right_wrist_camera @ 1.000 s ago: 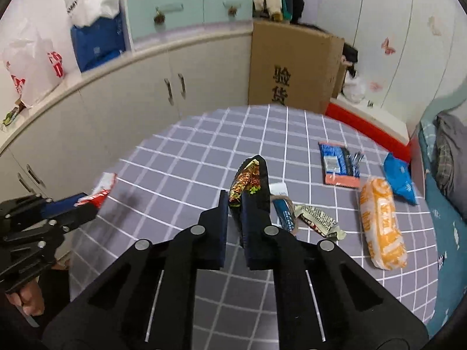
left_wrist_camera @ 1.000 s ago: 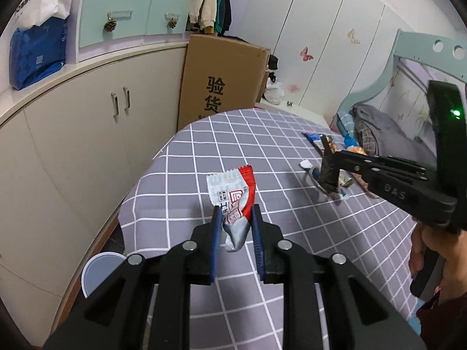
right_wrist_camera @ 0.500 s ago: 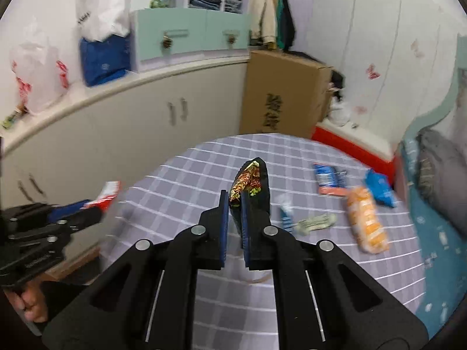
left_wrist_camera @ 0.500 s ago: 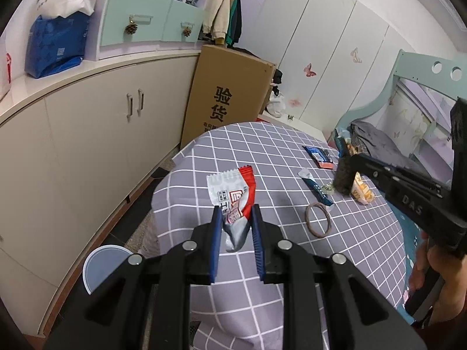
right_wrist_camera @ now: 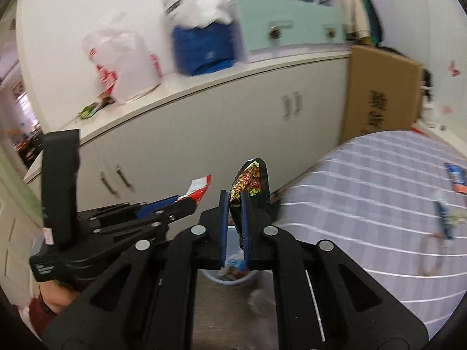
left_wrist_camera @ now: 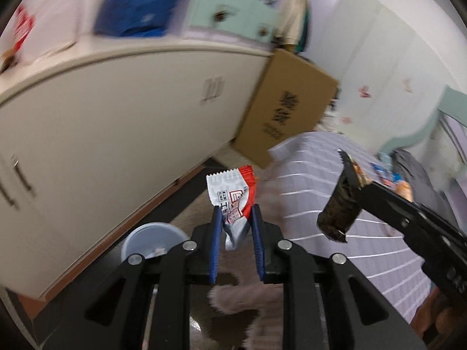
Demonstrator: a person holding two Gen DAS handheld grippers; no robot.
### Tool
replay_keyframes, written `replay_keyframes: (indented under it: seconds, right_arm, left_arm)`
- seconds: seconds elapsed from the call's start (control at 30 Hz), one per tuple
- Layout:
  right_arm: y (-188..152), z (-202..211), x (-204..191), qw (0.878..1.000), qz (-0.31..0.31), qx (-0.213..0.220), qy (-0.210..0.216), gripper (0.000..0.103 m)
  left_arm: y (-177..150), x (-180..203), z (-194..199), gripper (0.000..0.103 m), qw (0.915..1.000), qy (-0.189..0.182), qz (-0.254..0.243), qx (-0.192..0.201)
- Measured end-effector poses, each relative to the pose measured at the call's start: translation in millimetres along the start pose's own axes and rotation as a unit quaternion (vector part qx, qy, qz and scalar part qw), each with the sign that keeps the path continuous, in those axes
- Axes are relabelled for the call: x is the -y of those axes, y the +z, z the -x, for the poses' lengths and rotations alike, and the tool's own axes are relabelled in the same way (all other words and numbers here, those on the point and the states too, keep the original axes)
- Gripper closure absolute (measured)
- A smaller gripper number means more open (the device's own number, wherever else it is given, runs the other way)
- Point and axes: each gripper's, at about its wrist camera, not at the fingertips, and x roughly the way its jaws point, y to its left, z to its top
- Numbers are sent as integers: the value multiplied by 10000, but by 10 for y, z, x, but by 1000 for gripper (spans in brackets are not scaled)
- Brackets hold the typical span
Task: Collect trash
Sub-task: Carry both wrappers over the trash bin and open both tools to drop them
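My left gripper (left_wrist_camera: 235, 213) is shut on a white-and-red snack wrapper (left_wrist_camera: 232, 195) and hangs over the floor beside the table. Just left of it on the floor stands a pale blue trash bin (left_wrist_camera: 151, 240). My right gripper (right_wrist_camera: 235, 198) is shut on a dark, crumpled wrapper (right_wrist_camera: 251, 179) with colourful print. The same bin (right_wrist_camera: 233, 274) with trash inside lies directly below it. In the left wrist view the right gripper (left_wrist_camera: 360, 185) comes in from the right with the dark wrapper (left_wrist_camera: 340, 204). In the right wrist view the left gripper (right_wrist_camera: 186, 201) shows at left with its wrapper (right_wrist_camera: 200, 191).
A round table with a grey checked cloth (right_wrist_camera: 376, 192) stands to the right, with several wrappers (right_wrist_camera: 456, 178) and a brown ring (right_wrist_camera: 432, 255) on it. Cream cabinets (left_wrist_camera: 96, 137) run along the wall behind, and a cardboard box (left_wrist_camera: 283, 108) leans against them. A furry slipper (left_wrist_camera: 236, 300) is below.
Both grippers have swung left off the table and now hang over the floor by the bin, each still holding its wrapper. The left one has rolled.
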Motion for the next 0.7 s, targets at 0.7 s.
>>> replay_keyframes:
  seconds: [0.7]
  right_arm:
    - [-515,-1852,-163,9945,-427,-951,112,94]
  left_arm:
    - [-124,-1281,-1263,43,9885,707,861,-1025]
